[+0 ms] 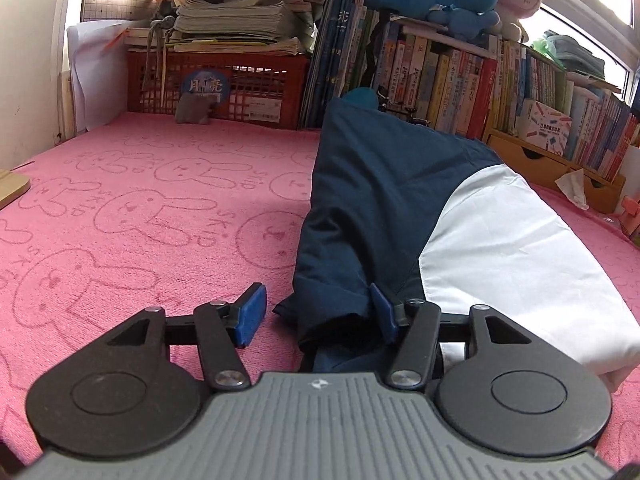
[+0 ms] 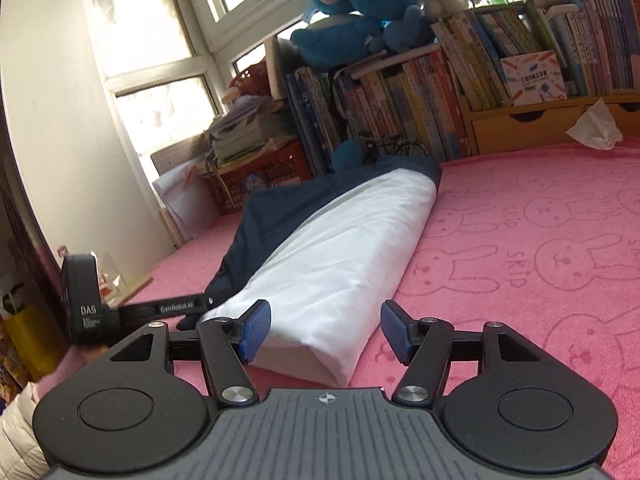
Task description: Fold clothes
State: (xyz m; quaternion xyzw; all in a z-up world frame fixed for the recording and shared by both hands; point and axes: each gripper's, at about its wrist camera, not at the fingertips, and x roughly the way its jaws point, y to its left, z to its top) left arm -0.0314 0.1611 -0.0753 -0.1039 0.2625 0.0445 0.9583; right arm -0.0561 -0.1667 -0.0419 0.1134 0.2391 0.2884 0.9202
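Left wrist view: left gripper [image 1: 318,316] low in frame, jaws parted, blue pads [image 1: 251,314] not pressing; navy edge of garment [image 1: 400,216] lying loose between them, hem brushing the right-hand pad, no grip. Garment stretched from lower centre toward upper right over pink rabbit-print blanket [image 1: 140,208], navy panel on frame-left side, white panel on the right.

Right wrist view: right gripper [image 2: 326,330] released as well, jaws spread, near white end of garment [image 2: 340,264] just ahead of left-hand pad, nothing pinched. Left gripper's body [image 2: 82,300] visible at lower left beside the navy edge. Garment reads as a long narrow strip, already doubled lengthwise.

Judged step: lengthwise fold set down and let go. Next move probably calls for re-gripping the near end at both corners, then carrying it toward the far end by the bookshelf [image 2: 500,60]. Risk: loose navy flap slipping out of line.
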